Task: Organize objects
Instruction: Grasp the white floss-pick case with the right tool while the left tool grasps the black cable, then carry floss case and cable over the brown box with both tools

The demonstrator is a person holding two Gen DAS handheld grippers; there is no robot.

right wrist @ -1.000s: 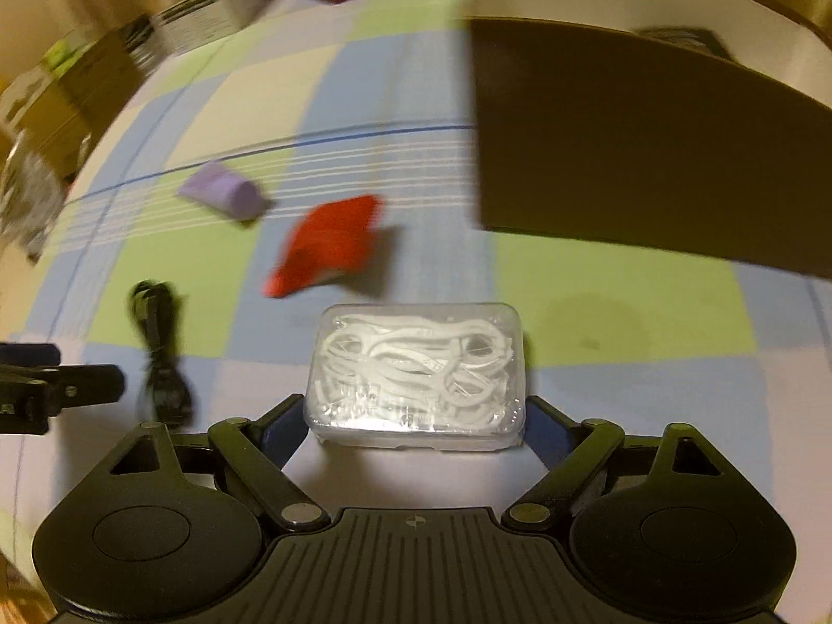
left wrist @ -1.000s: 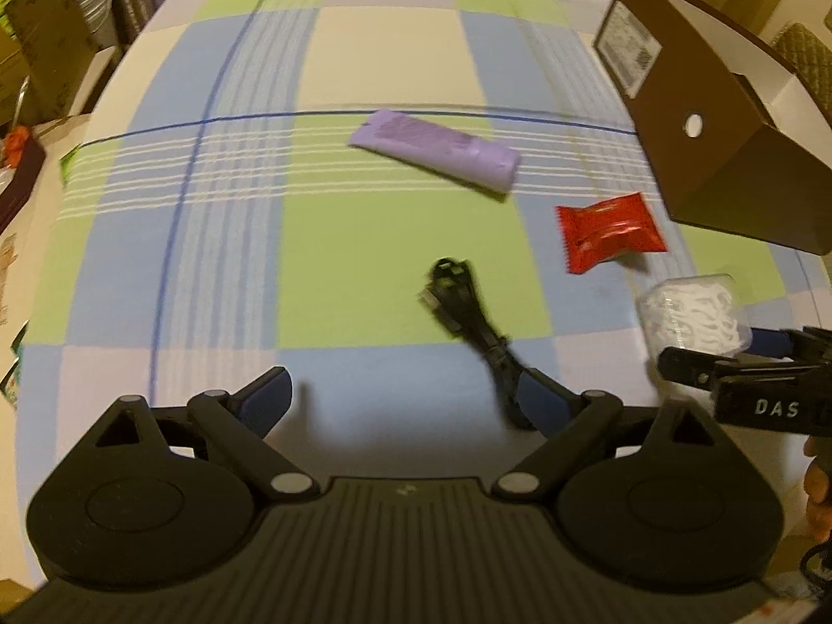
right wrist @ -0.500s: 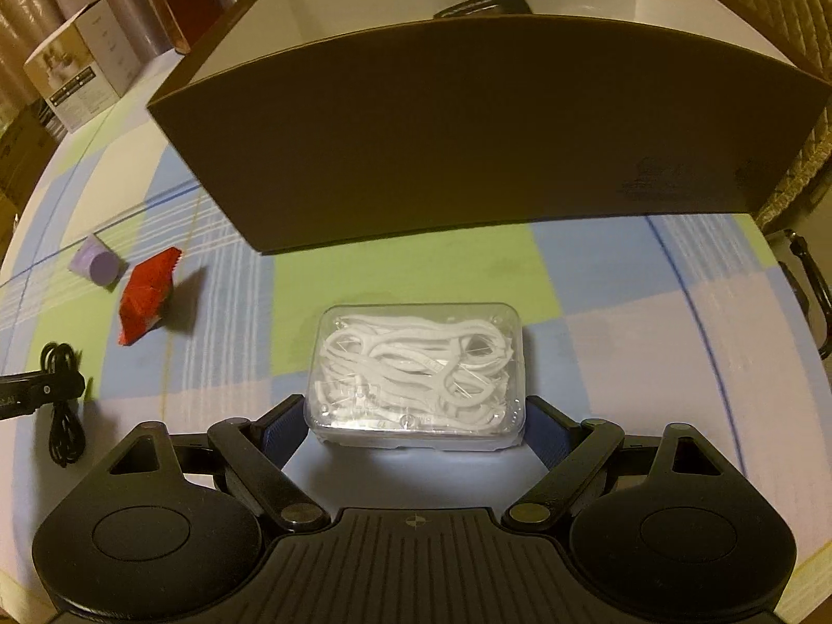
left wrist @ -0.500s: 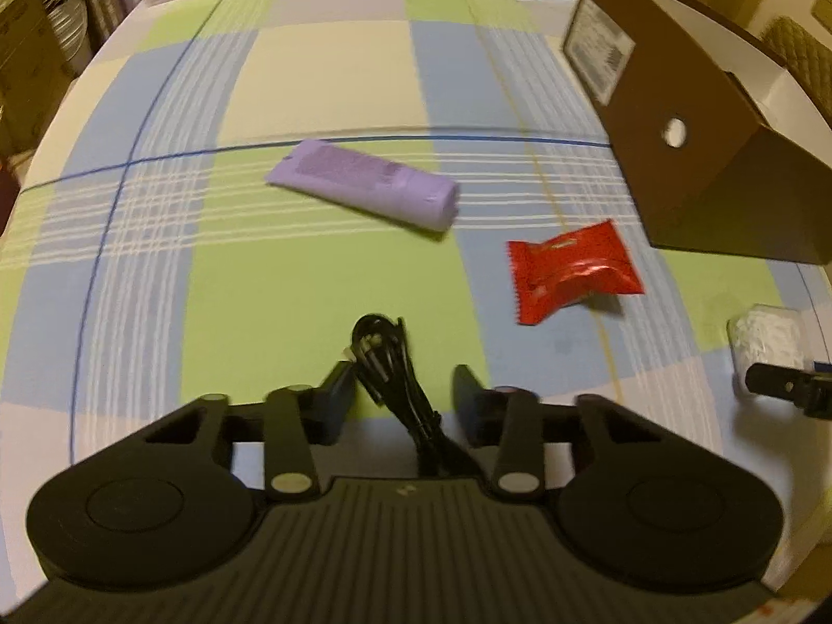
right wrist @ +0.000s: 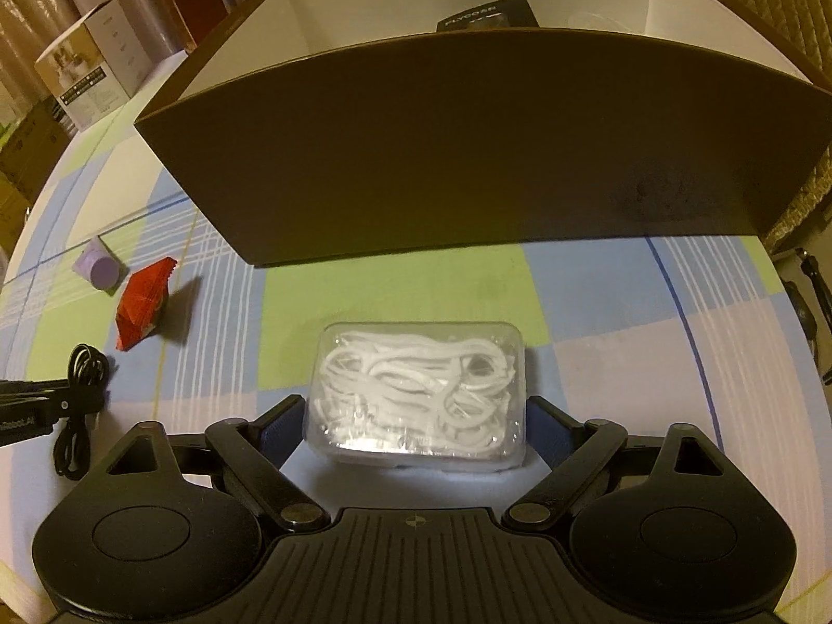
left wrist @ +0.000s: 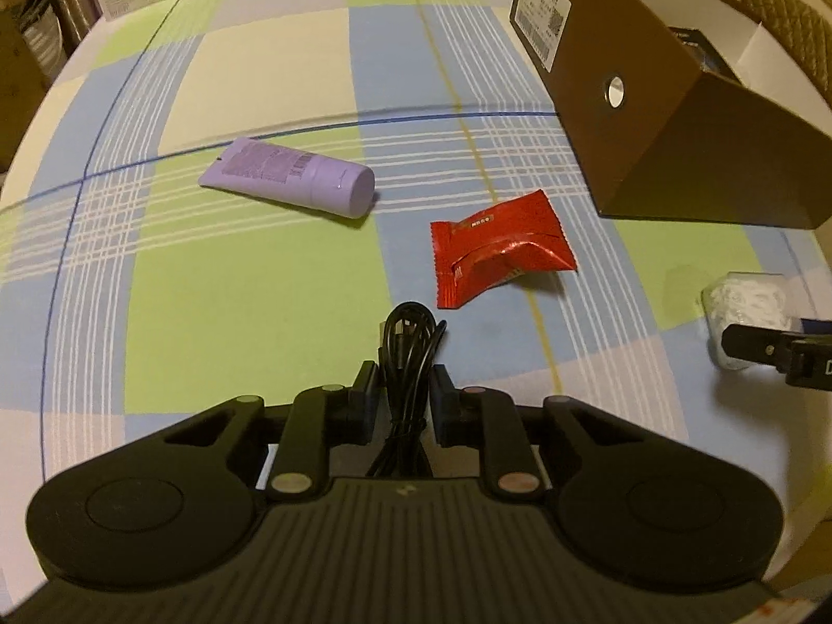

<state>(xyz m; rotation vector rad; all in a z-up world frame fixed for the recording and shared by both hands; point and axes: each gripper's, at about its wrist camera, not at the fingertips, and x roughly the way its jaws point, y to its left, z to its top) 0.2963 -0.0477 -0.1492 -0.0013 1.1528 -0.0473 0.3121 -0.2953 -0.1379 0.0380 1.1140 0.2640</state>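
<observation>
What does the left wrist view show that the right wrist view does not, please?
Only the left wrist view shows the left gripper shut on the black cable and the purple tube's printed side. Only the right wrist view shows inside the brown box and the right gripper around the floss pick box. Both show the red packet.

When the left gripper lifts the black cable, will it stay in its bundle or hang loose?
The black cable will probably sag: it is thin, and its loops look untied. The left gripper pinches only the middle, so both ends may droop and perhaps unwind. It looks light, so it should not slip out, though a dangling loop could snag the red packet.
</observation>
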